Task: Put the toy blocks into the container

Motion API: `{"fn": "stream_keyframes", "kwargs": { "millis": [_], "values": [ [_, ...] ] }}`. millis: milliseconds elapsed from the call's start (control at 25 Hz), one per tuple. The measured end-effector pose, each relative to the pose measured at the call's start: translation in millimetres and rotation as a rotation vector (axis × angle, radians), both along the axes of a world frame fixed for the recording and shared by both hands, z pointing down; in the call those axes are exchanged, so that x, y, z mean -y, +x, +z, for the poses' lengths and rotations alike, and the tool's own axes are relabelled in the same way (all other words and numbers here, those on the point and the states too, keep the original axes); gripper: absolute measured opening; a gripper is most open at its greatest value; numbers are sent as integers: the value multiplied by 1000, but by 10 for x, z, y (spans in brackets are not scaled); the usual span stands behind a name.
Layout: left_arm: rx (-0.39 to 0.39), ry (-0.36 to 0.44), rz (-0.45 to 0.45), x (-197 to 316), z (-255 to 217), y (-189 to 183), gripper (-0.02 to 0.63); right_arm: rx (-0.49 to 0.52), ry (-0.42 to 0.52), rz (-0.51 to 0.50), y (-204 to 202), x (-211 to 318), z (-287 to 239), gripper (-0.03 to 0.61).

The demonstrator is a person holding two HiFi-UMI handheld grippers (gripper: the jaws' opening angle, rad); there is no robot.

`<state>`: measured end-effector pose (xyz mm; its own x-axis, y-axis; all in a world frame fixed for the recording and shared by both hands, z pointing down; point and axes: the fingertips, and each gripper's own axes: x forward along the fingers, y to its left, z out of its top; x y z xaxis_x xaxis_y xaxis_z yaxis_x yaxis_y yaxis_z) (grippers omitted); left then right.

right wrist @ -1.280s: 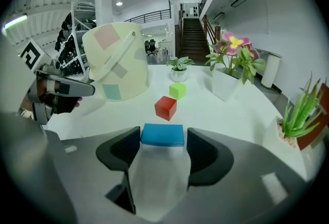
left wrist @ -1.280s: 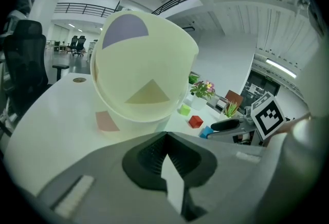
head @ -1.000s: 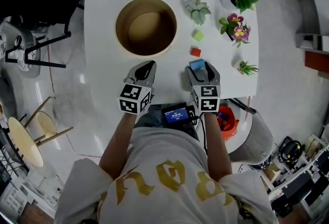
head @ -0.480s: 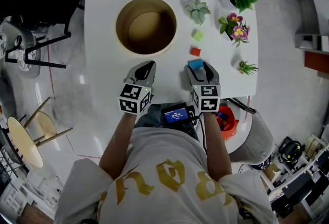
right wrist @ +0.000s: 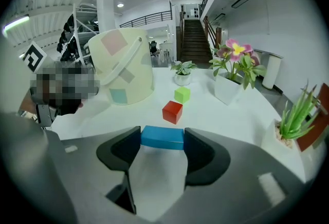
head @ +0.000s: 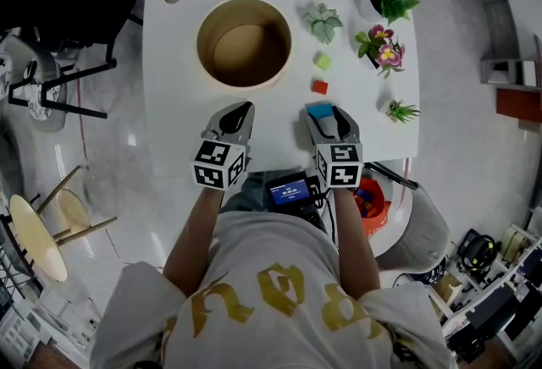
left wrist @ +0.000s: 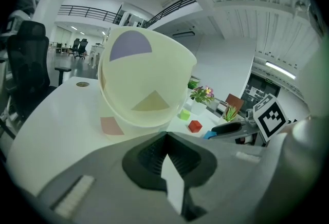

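White worktop (head: 169,63) — right claw (head: 325,115) clamps the blue block (right wrist: 162,136), seemingly the grasp step; next, lift it to the container (head: 208,30) at 11 o'clock — left claw (head: 240,113) closed, empty

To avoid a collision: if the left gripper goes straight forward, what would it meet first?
The left gripper would probably meet the container wall first, just ahead; depth is unclear.
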<state>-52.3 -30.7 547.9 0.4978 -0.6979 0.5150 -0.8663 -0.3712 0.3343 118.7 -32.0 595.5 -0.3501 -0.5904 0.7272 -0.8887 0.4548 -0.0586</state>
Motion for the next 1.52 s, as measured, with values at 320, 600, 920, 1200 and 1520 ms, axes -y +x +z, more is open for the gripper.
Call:
{"fn": "stream_keyframes", "kwargs": {
  "millis": [320,600,920,1200,1520],
  "values": [
    [-43,39,1,-72,-164,-40,0,30,50,17,-30,18,-217,290],
    [-105,78,-51,-81,-400,-164,0,125,88,63,-95,66,-489,290],
    [-214,135,-117,-55,-678,-324,2,242,168,81,-253,184,-957,288],
    [-333,213,-132,-35,-972,-434,2,354,198,105,-382,252,-1239,288],
    [-283,231,-138,12,-1119,-642,2,420,257,72,-564,315,-1628,288]
  ]
}}
